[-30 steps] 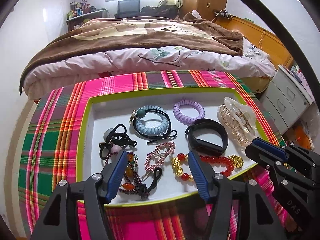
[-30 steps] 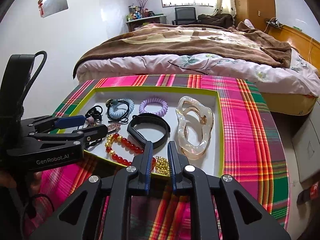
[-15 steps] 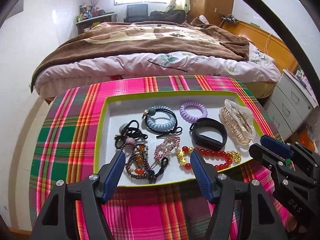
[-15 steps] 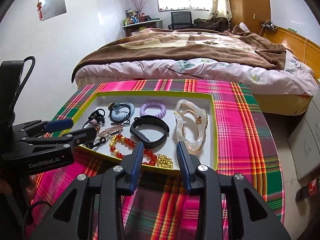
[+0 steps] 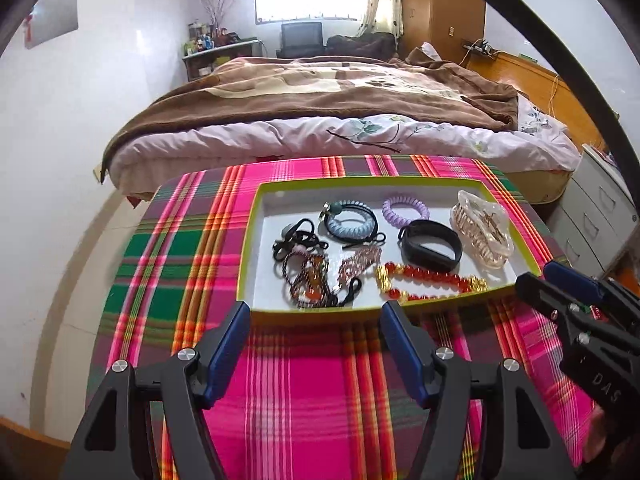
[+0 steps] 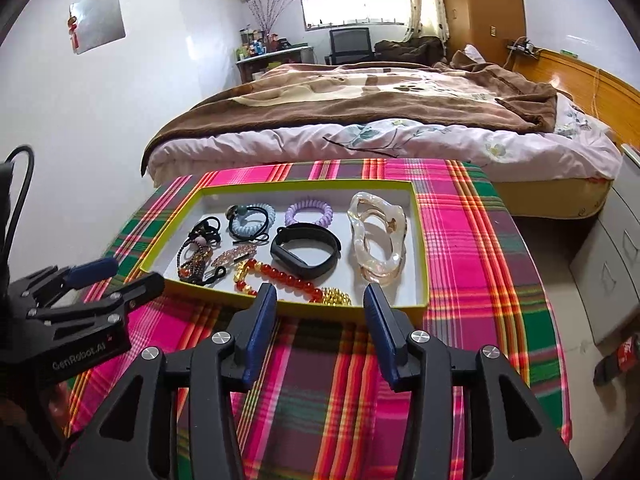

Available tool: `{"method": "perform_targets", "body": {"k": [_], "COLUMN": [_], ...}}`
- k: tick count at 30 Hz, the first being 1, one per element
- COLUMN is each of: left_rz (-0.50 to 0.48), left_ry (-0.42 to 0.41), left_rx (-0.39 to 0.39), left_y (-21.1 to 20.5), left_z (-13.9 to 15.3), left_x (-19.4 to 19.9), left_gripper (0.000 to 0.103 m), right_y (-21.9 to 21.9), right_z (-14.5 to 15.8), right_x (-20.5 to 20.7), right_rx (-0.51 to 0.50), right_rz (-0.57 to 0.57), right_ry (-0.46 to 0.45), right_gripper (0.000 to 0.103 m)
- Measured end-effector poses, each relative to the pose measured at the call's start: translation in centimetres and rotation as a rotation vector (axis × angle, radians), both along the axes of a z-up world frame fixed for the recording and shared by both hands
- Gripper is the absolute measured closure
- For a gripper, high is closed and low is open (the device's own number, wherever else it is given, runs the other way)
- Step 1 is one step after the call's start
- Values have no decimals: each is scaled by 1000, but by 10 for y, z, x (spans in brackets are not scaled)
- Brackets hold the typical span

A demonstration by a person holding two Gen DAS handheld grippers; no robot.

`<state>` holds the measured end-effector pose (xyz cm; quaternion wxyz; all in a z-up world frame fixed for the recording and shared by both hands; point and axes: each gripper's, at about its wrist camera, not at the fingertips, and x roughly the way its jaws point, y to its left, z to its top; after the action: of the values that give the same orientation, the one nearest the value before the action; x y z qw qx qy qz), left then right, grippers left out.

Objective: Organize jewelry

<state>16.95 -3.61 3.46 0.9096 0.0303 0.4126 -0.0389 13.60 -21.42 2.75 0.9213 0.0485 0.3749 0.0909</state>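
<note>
A green-rimmed white tray [image 5: 248, 248] [image 6: 420, 240] on the plaid table holds a red and gold bead bracelet [image 5: 432, 276] [image 6: 288, 278], a black band [image 5: 428, 262] [image 6: 320, 270], a clear claw clip [image 5: 484, 236] [image 6: 360, 236], a purple coil tie [image 5: 388, 210] and a blue coil tie [image 5: 348, 232]. It also holds black ties, a dark bead bracelet and a pink clip. My left gripper [image 5: 315, 312] [image 6: 136, 272] is open at the tray's near rim and holds nothing. My right gripper [image 6: 319, 292] [image 5: 536, 274] is by the near right corner, its jaws opening with nothing between them.
The tablecloth [image 5: 312, 380] stretches bare in front of the tray. A bed [image 6: 380, 120] with a brown blanket stands just behind the table. A grey drawer unit [image 5: 600, 208] is at the right and a white wall at the left.
Both grippers have drawn back from above the tray to its near rim. The right jaws went from nearly shut by the red bracelet's gold end to wide apart; the bracelet stays in the tray.
</note>
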Motion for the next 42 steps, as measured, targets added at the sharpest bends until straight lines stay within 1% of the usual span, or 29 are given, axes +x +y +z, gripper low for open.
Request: {"method": "perform_targets", "body": {"k": [4,8,13,19,25,32,42], "left_rz": [40,58,74,74,64,67,65], "left_ry": [-30,-70,-87,-89,-88,-78,-69], "left_rx": [7,16,36,36,41,46,31], "left_y": [5,7,7,6,4,3,4], "left_z": [2,4,3,2,0,0,-2], "left_x": [-18,-40,-57,-73,-84,-86,-87], "left_gripper": [36,36,36,36,36,36,36], "right_y": [2,8,13,19,21,21,24], "right_z": [-1,0,2,4,4,4,4], "right_x": [-11,-27,-46,-60,-66,-70,-72], "right_rx": [0,-52,-55,-68,-56,-47,-46], "right_rz": [-22,-47,-53,-60,-66,-69,-64], "right_ry": [6,-21,-46,-53,-54,-57,-53], "right_gripper": [56,56,55,55,55,55,55]}}
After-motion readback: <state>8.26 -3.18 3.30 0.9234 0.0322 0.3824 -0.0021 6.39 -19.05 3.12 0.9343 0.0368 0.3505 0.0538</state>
